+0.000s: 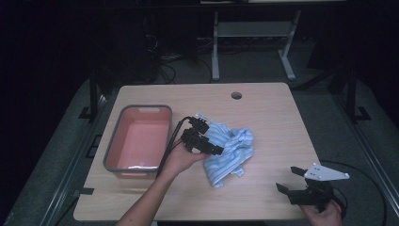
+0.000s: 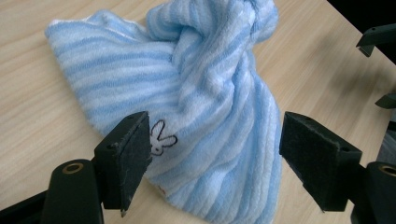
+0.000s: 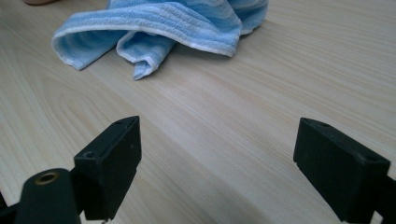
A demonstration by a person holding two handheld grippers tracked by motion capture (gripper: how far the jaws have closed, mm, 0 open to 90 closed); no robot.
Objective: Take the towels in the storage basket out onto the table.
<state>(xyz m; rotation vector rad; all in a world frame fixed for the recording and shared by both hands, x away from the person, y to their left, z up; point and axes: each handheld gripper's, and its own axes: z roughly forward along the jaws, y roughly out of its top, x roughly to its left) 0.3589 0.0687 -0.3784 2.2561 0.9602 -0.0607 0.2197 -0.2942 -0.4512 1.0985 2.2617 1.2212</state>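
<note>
Left gripper (image 1: 207,141) jaws spread over crumpled blue towel (image 1: 229,149), frame centre on desk (image 1: 263,117). Right gripper (image 1: 294,181) jaws spread, idle lower right. Risk: pinching single fold, towel dragging, missing pink bin (image 1: 139,139).

The high view is dim: the room behind the table (image 1: 263,101) sinks into near black, and the wooden top is lit softly from above. The 2 gripper views are brighter and evenly lit. The towel (image 2: 205,98) casts a soft shadow on the wood. The near black jaws look slightly soft, and no glare shows on the wood.
</note>
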